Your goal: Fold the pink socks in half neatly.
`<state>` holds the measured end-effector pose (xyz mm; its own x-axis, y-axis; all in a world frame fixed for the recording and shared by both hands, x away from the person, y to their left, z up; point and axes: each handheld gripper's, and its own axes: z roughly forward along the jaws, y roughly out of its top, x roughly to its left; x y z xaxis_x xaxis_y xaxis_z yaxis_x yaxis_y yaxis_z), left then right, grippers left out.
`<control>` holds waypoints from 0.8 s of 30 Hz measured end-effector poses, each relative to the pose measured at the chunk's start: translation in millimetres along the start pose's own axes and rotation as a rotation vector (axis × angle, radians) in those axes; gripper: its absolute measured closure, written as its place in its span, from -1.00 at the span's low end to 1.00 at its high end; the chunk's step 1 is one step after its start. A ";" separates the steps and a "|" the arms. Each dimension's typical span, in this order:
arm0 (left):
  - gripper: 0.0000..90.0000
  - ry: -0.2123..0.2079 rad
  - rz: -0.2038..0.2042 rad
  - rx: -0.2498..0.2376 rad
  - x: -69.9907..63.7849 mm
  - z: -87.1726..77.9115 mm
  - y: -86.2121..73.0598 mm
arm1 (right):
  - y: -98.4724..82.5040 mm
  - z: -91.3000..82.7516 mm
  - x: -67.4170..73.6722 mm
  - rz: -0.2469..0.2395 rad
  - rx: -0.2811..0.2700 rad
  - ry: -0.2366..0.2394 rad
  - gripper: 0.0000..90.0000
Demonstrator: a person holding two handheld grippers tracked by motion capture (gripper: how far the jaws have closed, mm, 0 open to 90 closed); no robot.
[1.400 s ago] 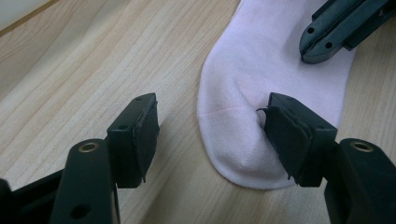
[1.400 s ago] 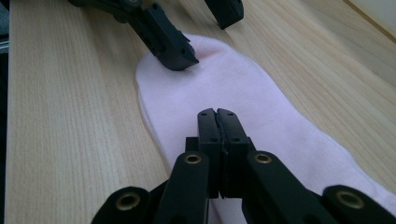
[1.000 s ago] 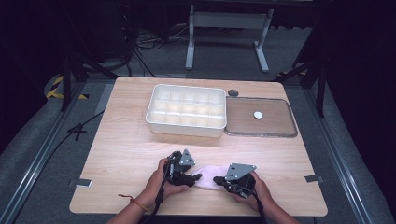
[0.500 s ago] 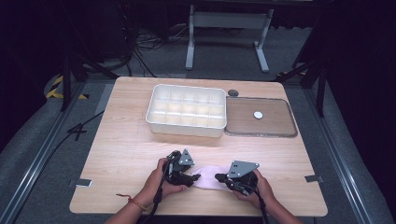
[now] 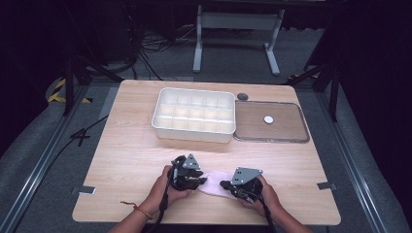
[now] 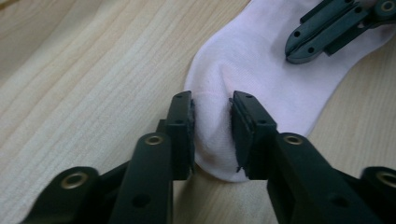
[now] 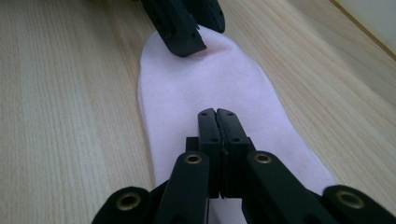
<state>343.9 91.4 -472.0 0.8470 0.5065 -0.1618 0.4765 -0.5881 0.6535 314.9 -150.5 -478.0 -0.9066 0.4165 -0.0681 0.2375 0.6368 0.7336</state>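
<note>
Between both tools, high view: pale pink sock (image 5: 216, 184) lies flat on the table (image 5: 121, 160), left gripper (image 5: 194, 180) at one end, right gripper (image 5: 224, 185) at the other; compartment tray (image 5: 194, 115) well beyond.
Left gripper view: left gripper (image 6: 212, 109) jaws have just been closing; the pads pinch a raised fold at the sock (image 6: 261, 65) end.
Right gripper view: right gripper (image 7: 217, 114) jaws fully together, tips resting on the sock (image 7: 187, 88), apparently holding no fabric.
Step, judged: securing the sock's ends.
Next: right needs reopening to bite cloth.
</note>
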 end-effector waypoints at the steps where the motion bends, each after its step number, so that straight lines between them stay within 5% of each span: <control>1: 0.67 -0.005 0.001 0.001 1.0 -0.1 -0.3 | 0.5 0.2 -0.8 -0.002 0.002 0.004 1.00; 5: 0.81 -0.003 -0.012 -0.004 1.4 -0.4 -0.6 | 5.3 4.0 -1.8 -0.011 0.014 -0.002 1.00; 24: 0.79 0.009 0.009 -0.069 -3.7 -13.7 3.2 | 24.3 20.1 -7.0 0.010 0.021 0.004 1.00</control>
<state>339.1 96.2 -459.2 0.8488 0.5071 -0.1494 0.4513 -0.5478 0.7044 334.0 -124.9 -473.3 -0.9056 0.4201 -0.0578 0.2537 0.6459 0.7200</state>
